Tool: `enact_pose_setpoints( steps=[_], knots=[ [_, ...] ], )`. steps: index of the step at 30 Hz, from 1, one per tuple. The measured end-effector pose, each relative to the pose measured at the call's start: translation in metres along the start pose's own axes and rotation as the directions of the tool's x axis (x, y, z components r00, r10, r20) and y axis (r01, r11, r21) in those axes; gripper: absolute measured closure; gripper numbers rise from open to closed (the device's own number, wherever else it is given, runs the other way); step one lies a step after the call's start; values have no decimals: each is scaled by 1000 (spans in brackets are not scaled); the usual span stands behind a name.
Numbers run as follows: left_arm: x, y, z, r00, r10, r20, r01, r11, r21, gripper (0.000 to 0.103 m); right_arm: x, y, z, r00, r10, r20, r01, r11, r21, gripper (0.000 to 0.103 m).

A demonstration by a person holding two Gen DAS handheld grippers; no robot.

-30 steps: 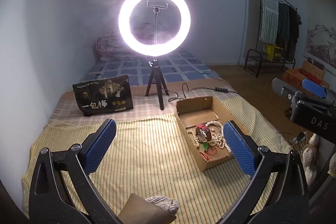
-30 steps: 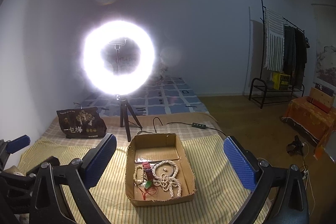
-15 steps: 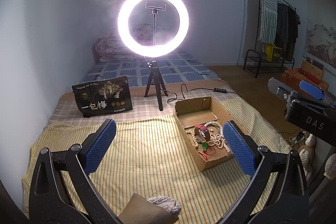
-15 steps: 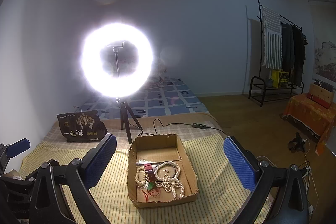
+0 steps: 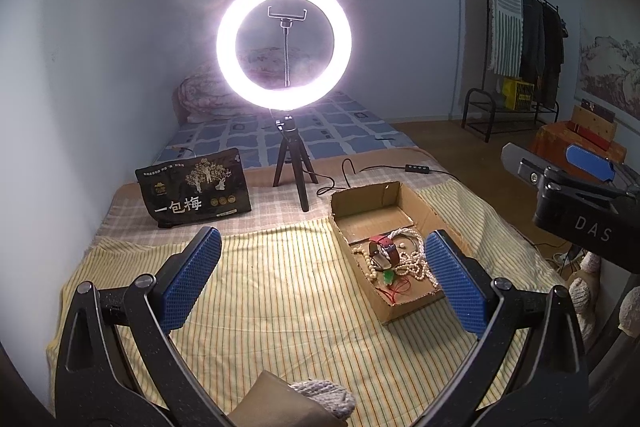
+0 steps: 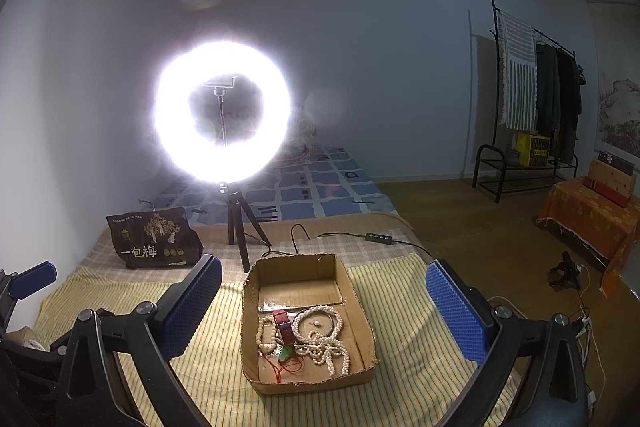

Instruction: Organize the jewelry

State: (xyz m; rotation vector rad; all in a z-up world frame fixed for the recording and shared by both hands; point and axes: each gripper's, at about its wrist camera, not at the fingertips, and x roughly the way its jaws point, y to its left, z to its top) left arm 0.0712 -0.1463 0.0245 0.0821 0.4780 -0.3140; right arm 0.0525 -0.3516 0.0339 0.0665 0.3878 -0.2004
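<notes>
Left tool (image 5: 320,277): blue-padded fingers spread wide, nothing between them, held above the yellow striped bedspread (image 5: 280,299). Right tool (image 6: 324,311): likewise spread wide and empty, directly above the shallow brown cardboard box (image 6: 308,381). Inside the box: white pearl-bead necklaces (image 6: 322,341), red-strapped watch (image 6: 283,325), green pendant on red cord (image 6: 285,354). Lit ring light on black tripod (image 6: 222,111) behind the box; black printed pouch (image 6: 156,241) left of the tripod.

Ring light (image 5: 284,43) (glaring), clothes rack (image 6: 532,115), wooden floor (image 6: 480,223)
</notes>
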Motion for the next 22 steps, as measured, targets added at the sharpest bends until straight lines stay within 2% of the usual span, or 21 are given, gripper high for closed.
enact_pose_setpoints(
  steps=[7,22],
  knots=[
    [-2,-3,-1,1000,3,9,-3,1000,27,0,3,1,-1,1000,-3,-8,3,1000,-6,0],
    [-5,-1,2,1000,6,29,-7,1000,19,0,5,0,-5,1000,-2,-26,1,1000,-13,0]
  ],
)
